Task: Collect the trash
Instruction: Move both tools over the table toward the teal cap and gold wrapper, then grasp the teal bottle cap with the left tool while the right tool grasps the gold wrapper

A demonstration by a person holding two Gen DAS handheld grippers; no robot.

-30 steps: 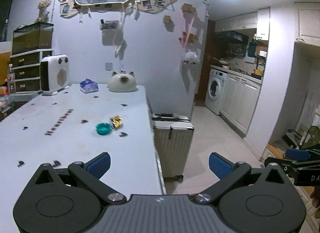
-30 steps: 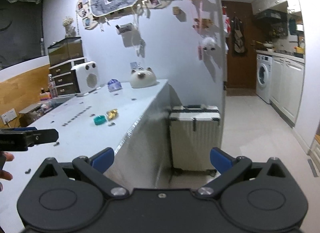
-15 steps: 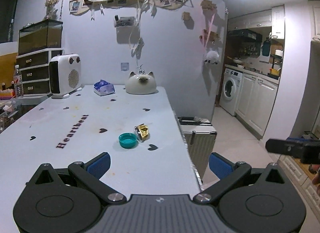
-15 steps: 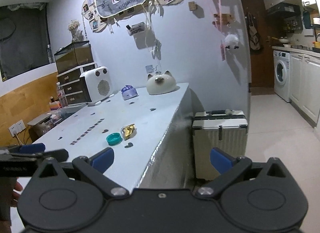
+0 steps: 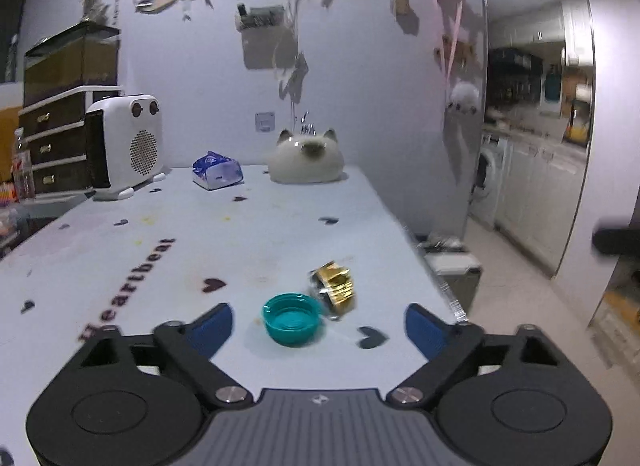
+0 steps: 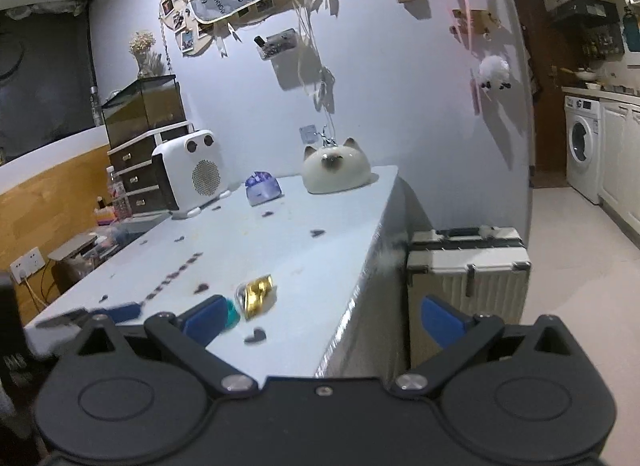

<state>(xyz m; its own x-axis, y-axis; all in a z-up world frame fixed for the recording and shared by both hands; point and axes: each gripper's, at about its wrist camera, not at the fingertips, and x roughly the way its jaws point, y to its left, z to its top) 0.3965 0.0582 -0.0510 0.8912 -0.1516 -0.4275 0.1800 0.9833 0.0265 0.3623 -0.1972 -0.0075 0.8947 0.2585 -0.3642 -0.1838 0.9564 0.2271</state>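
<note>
A teal bottle cap (image 5: 291, 319) lies open side up on the white table (image 5: 224, 234), with a crumpled gold foil wrapper (image 5: 334, 290) touching its right side. My left gripper (image 5: 318, 328) hovers just short of the cap. Its blue-padded jaws are closing, and the cap sits between them untouched. In the right wrist view the gold wrapper (image 6: 258, 296) lies ahead and left of my right gripper (image 6: 322, 316), which stands open over the table's right edge. The teal cap (image 6: 232, 313) peeks out beside its left pad. The left gripper (image 6: 92, 316) shows blurred at the left.
A white heater (image 5: 128, 143), a blue tissue pack (image 5: 218, 175) and a cat-shaped ceramic holder (image 5: 306, 161) stand at the table's far end. A white suitcase (image 6: 466, 266) stands on the floor right of the table. Drawers (image 5: 52, 145) line the left wall.
Both grippers have moved forward toward the table; the cap and wrapper now lie close in front of the left gripper. The left jaws have narrowed a little.
</note>
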